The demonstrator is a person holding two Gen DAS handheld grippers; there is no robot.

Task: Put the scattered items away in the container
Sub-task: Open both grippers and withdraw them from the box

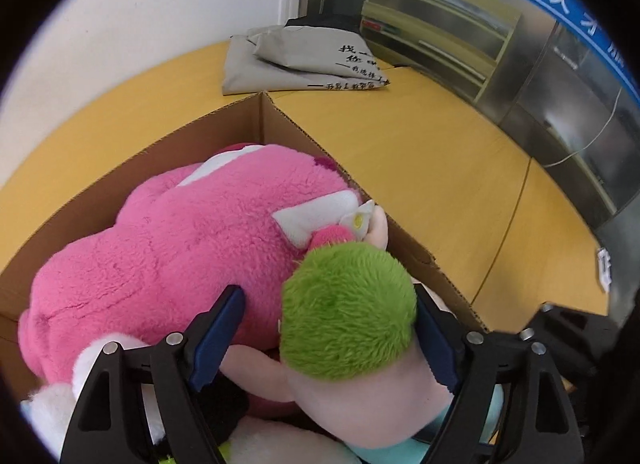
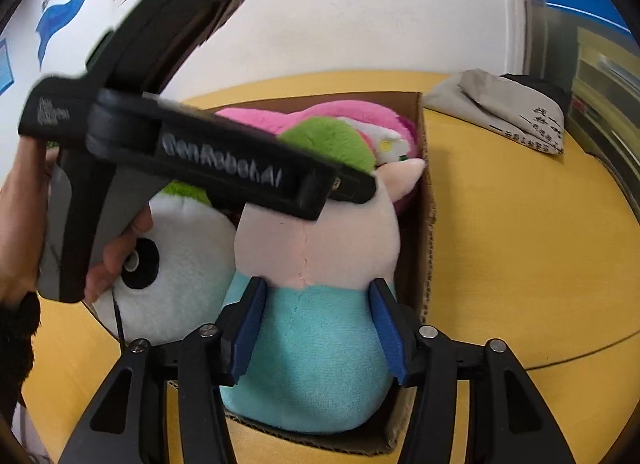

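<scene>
A cardboard box [image 1: 304,132] on the yellow table holds a big pink plush [image 1: 192,232] and a doll with green hair [image 1: 348,304], a pale pink face and a teal body [image 2: 312,348]. My left gripper [image 1: 328,292] is open around the doll's green head: the right pad [image 1: 436,340] lies against it, the left pad [image 1: 218,336] stands clear. My right gripper [image 2: 319,284] is shut on the doll's teal body, one blue pad on each side. A white panda plush [image 2: 172,276] sits beside the doll in the box [image 2: 424,224]. The left gripper's black body [image 2: 200,156] crosses the right wrist view.
A folded grey bag with black writing [image 1: 296,60] lies on the table [image 1: 420,136] behind the box, near the wall corner. Metal-framed glass and shelves [image 1: 440,32] run along the right. A person's hand [image 2: 20,224] holds the left gripper.
</scene>
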